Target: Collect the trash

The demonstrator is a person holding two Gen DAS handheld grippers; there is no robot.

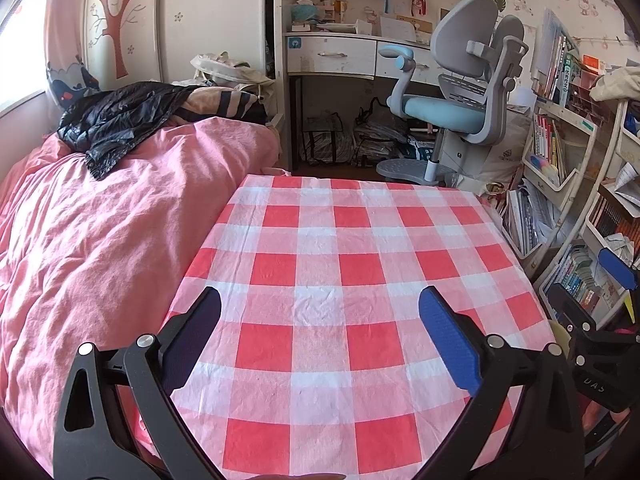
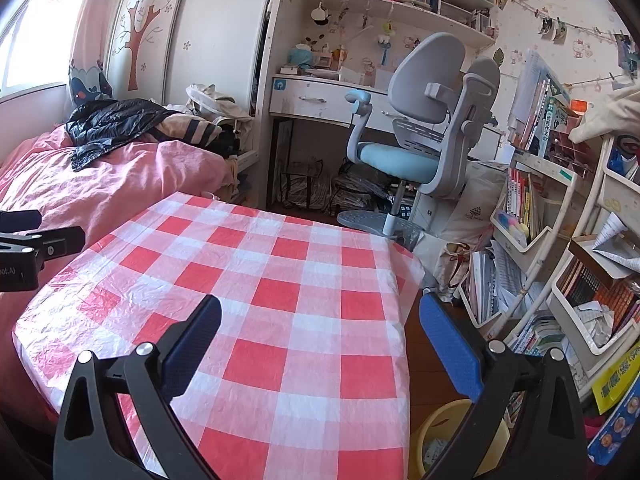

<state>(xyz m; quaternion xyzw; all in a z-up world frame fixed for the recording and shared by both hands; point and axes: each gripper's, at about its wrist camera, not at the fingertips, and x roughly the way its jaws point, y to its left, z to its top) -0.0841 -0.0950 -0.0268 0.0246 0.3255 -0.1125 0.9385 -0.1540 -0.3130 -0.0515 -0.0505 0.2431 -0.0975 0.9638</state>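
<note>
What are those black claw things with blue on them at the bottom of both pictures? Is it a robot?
No robot: a person holds a pincer tool in each hand, with a camera on each. One picture looks out from the left gripper, the other from the right gripper. Both are open and hold nothing. Below them is a table under a red and white checked cloth, with nothing lying on it. A yellow bin stands on the floor beside the table, likely for the trash. Behind are a pink bed and a desk chair.
</note>
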